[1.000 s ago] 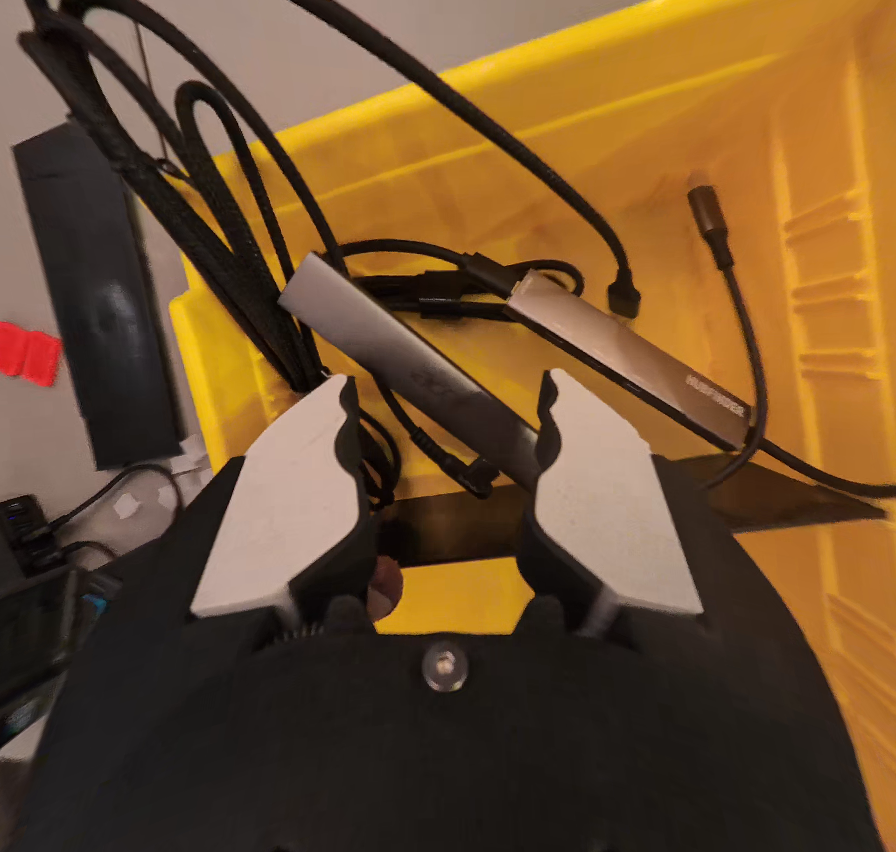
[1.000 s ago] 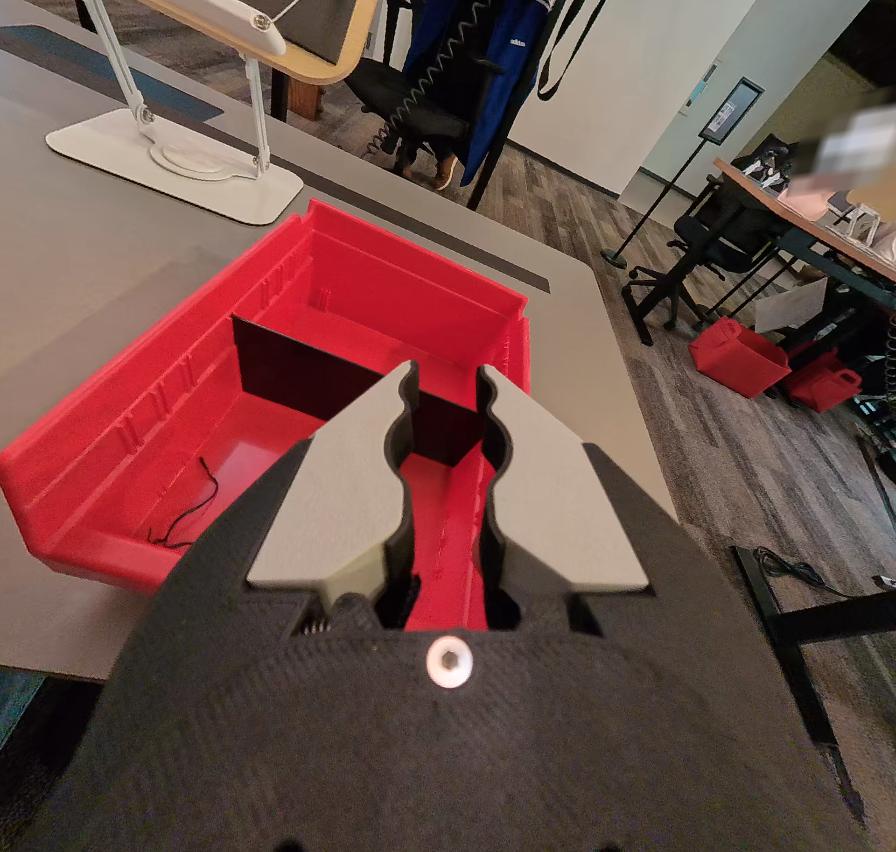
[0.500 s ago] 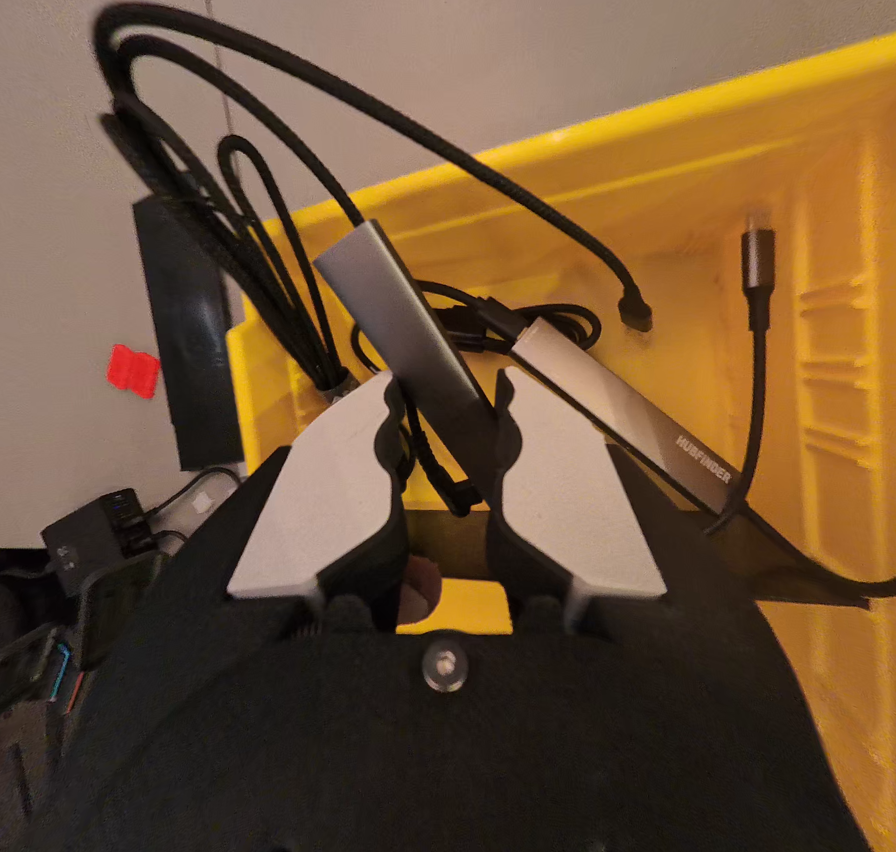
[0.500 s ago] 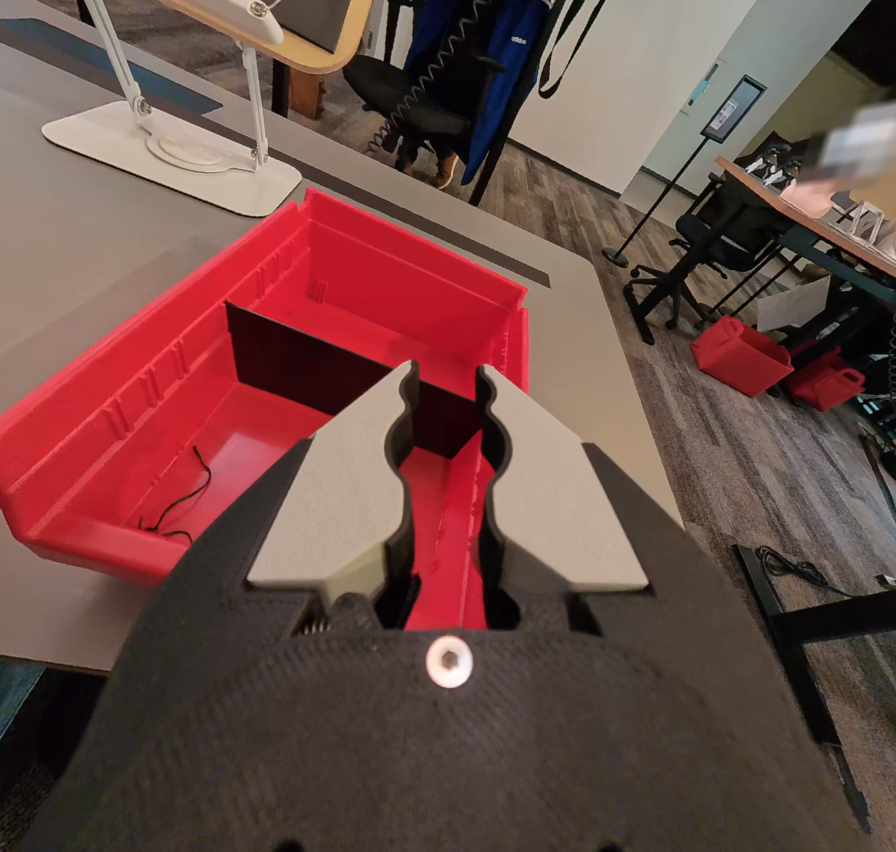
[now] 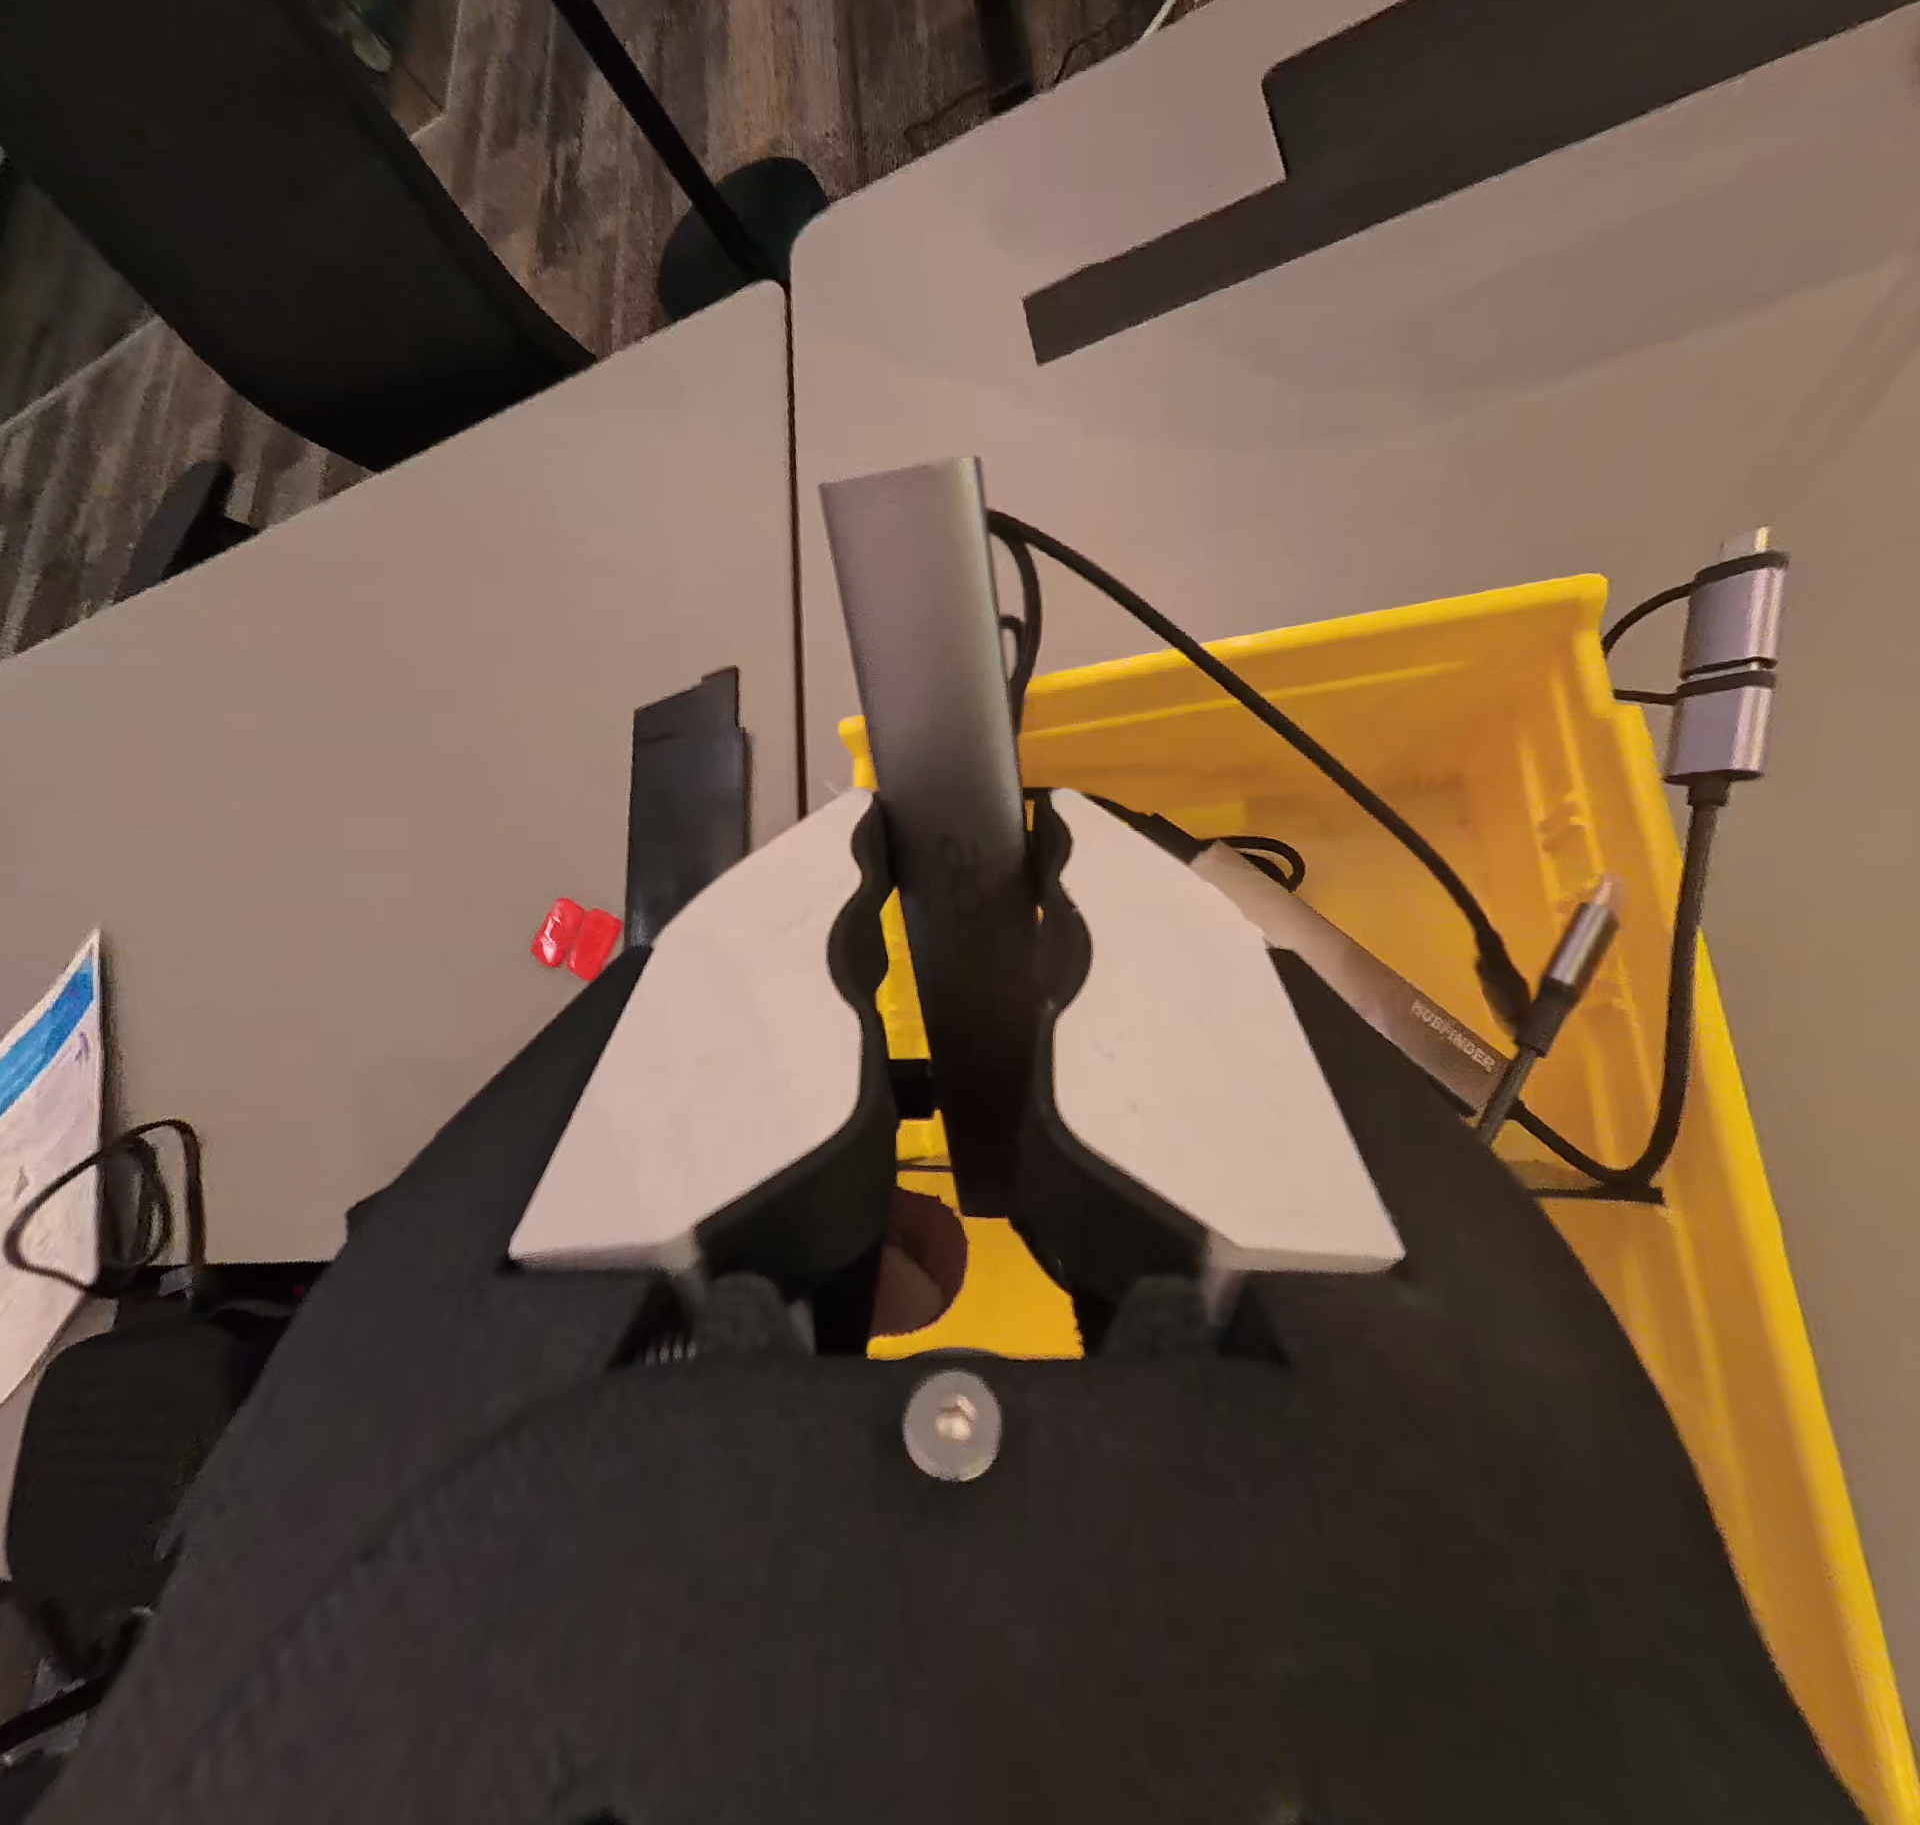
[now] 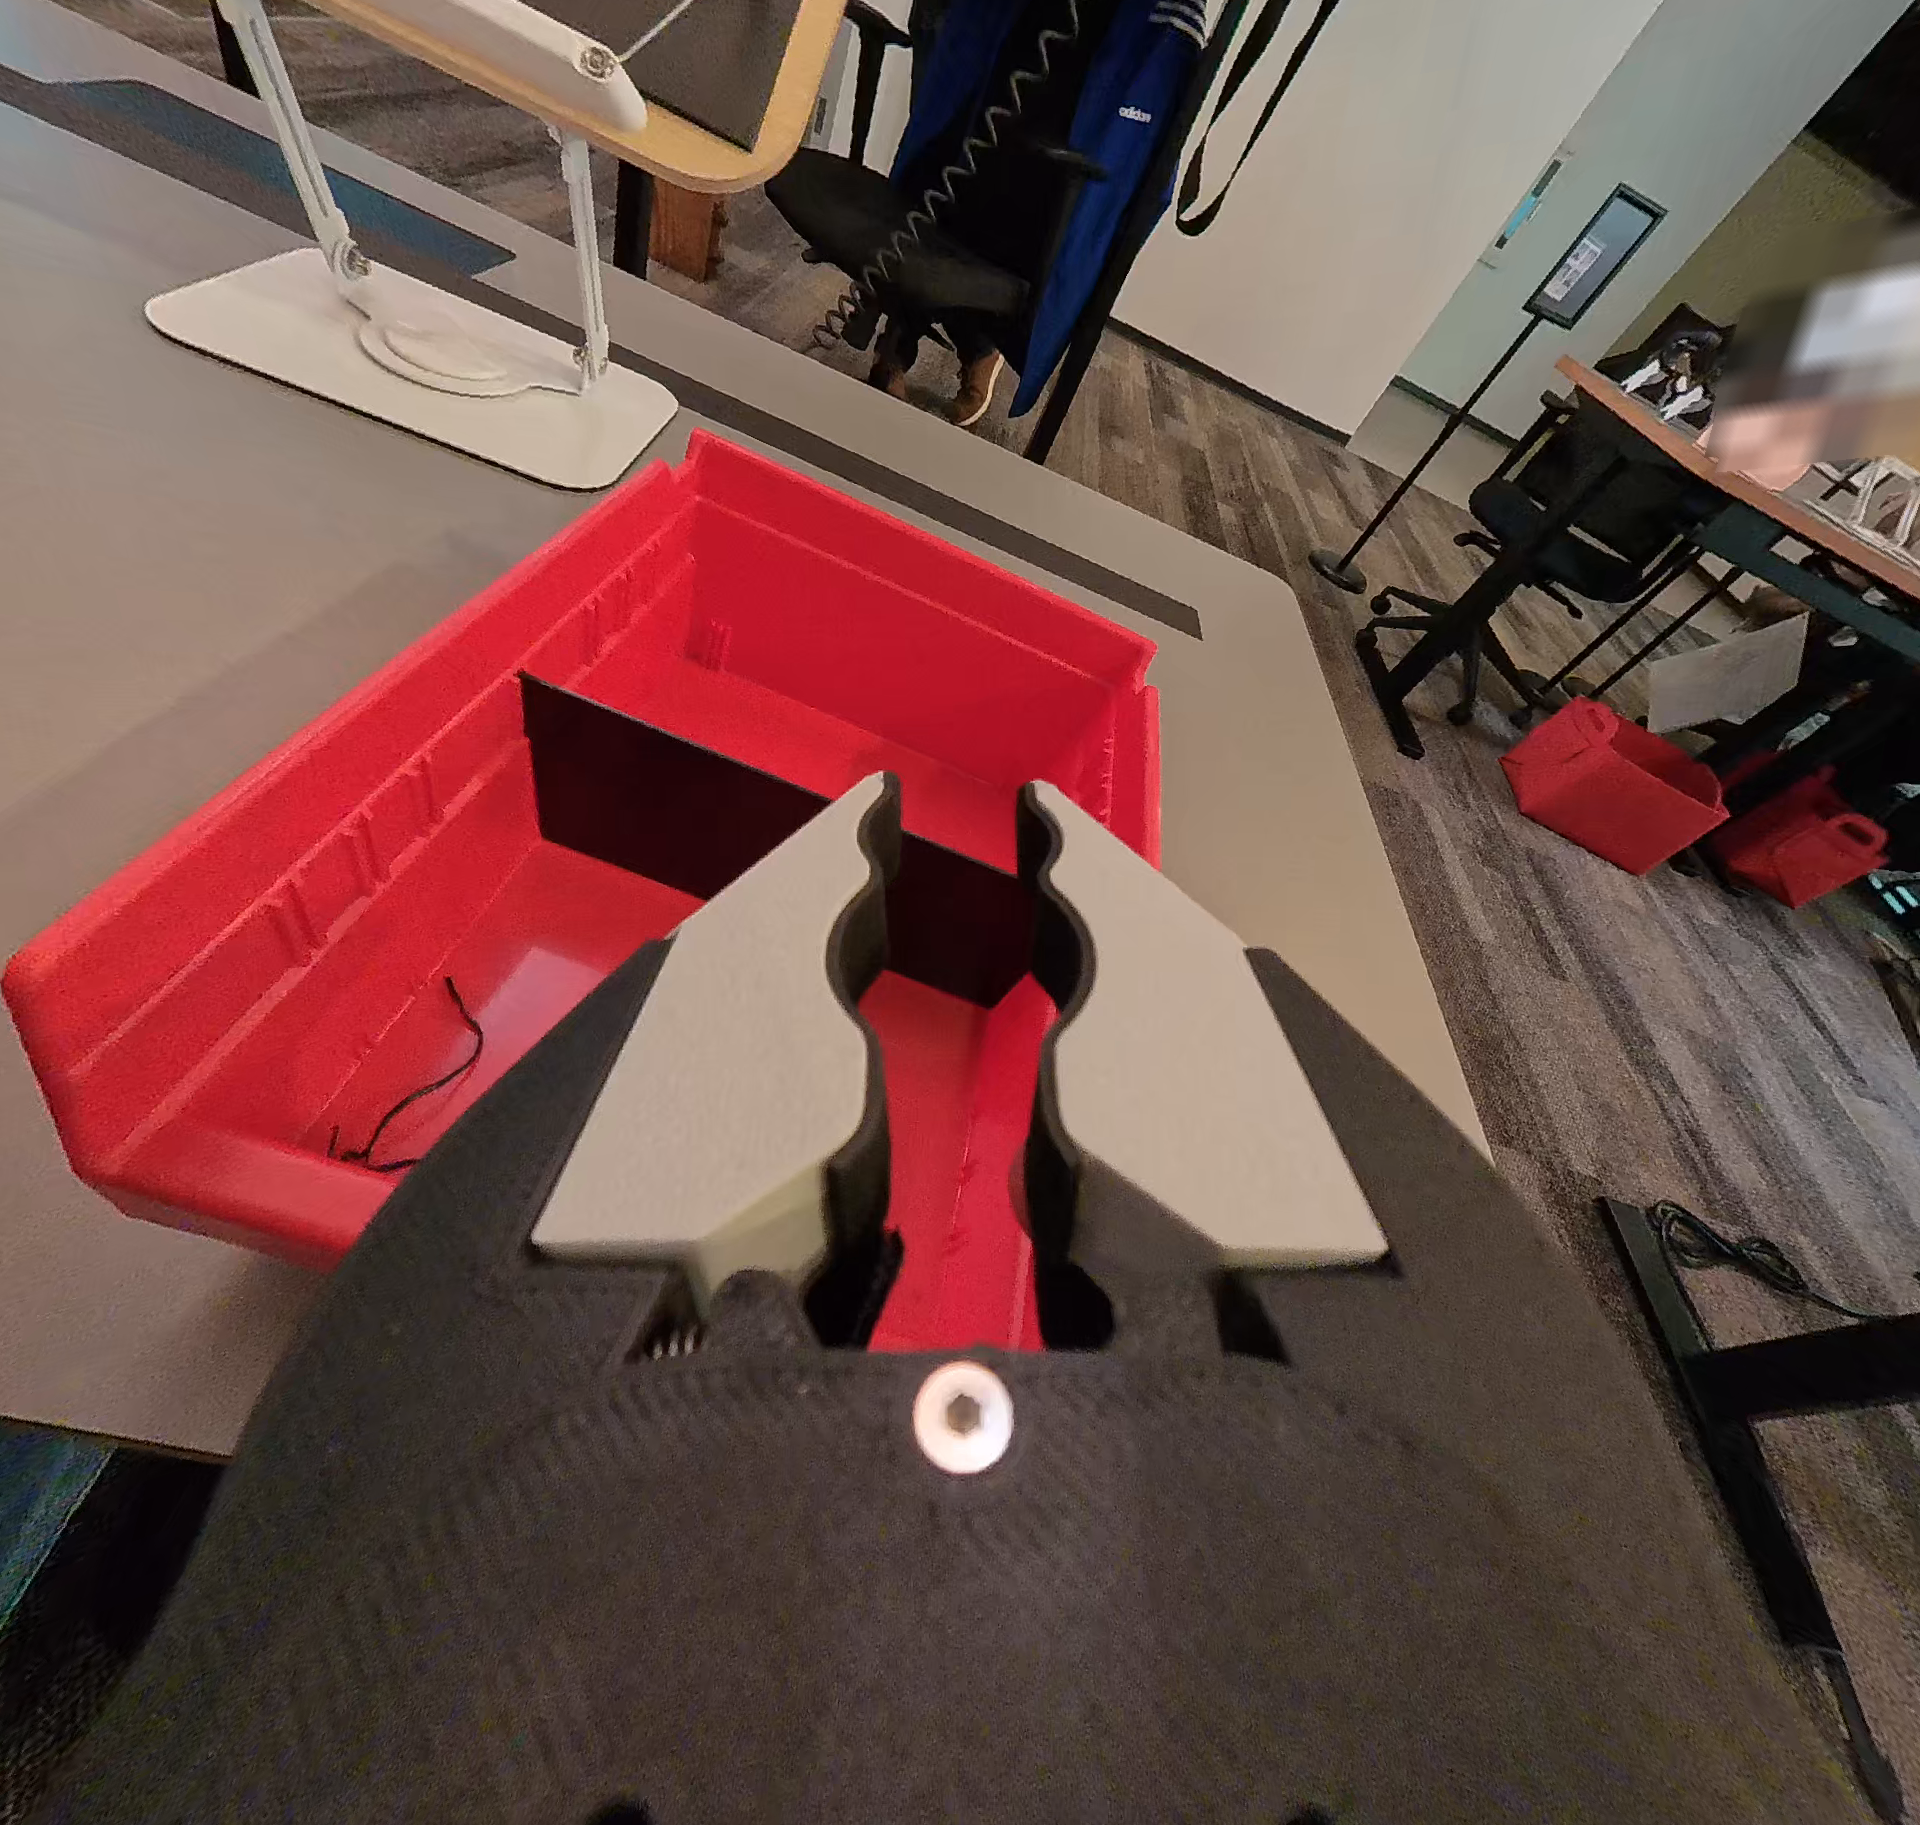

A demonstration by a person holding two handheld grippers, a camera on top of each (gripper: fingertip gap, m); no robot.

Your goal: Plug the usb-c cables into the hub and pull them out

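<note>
My left gripper (image 5: pixel 956 819) is shut on a grey slim hub (image 5: pixel 914 653), which stands upright between the fingers above the yellow bin (image 5: pixel 1455 726). Black cables (image 5: pixel 1247 705) run from the hub's right side down into the bin. A second grey hub (image 5: pixel 1382 1006) lies in the bin behind my right finger. A loose USB-C plug (image 5: pixel 1584 928) and a grey double adapter (image 5: pixel 1730 669) hang at the bin's right wall. My right gripper (image 6: pixel 956 809) is open a little and empty, above the red bin (image 6: pixel 727 736).
The red bin has a black divider (image 6: pixel 665 788) and a thin black wire (image 6: pixel 426 1089) on its floor. A white lamp base (image 6: pixel 416 362) stands behind it. A small red piece (image 5: pixel 575 936) and a black strip (image 5: pixel 686 788) lie on the grey table left of the yellow bin. The tips of one gripper are about 75 centimeters away from the tips of the other. The grey double adapter (image 5: pixel 1730 669) sits 15 centimeters or so from the ends of my left fingers.
My left gripper closed on the grey hub and lifted it out of the yellow bin, turning it upright. The right gripper has barely moved over the red bin.
</note>
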